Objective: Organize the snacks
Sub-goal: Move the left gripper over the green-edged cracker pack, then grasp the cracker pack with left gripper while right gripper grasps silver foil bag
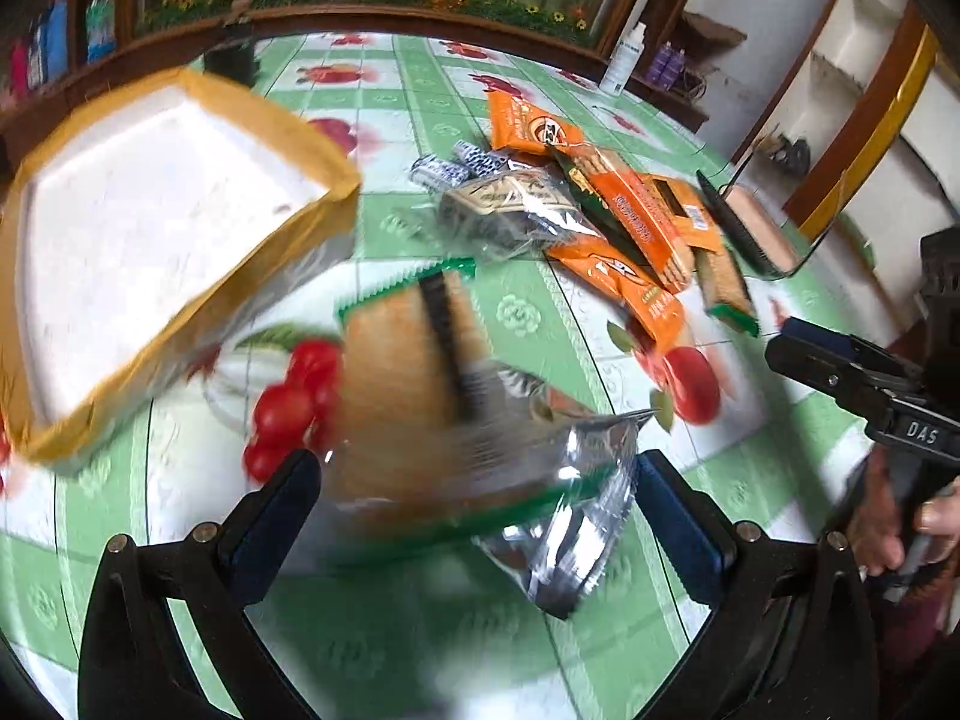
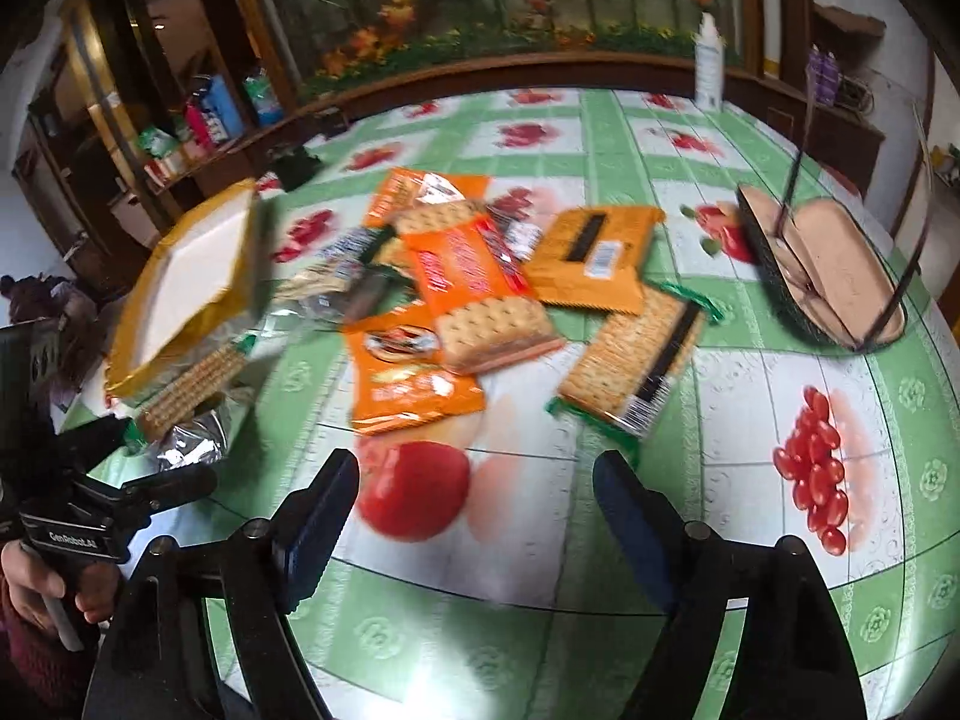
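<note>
My left gripper (image 1: 477, 516) holds a green-edged cracker pack (image 1: 420, 396) by its foil end, jaws wide around it, just right of a white box with tan rim (image 1: 150, 240). The same pack (image 2: 192, 381) shows beside the box (image 2: 192, 276) in the right wrist view. My right gripper (image 2: 474, 516) is open and empty above the tablecloth, short of the snack pile: orange packs (image 2: 408, 372), a cracker pack (image 2: 492, 324), a green-edged pack (image 2: 636, 360). The pile also shows in the left wrist view (image 1: 624, 222).
An oval basket with wire handle (image 2: 822, 276) lies at the right, also visible in the left wrist view (image 1: 756, 222). A white bottle (image 2: 708, 60) stands at the table's far edge. A wooden cabinet runs behind the green fruit-print tablecloth (image 2: 780, 408).
</note>
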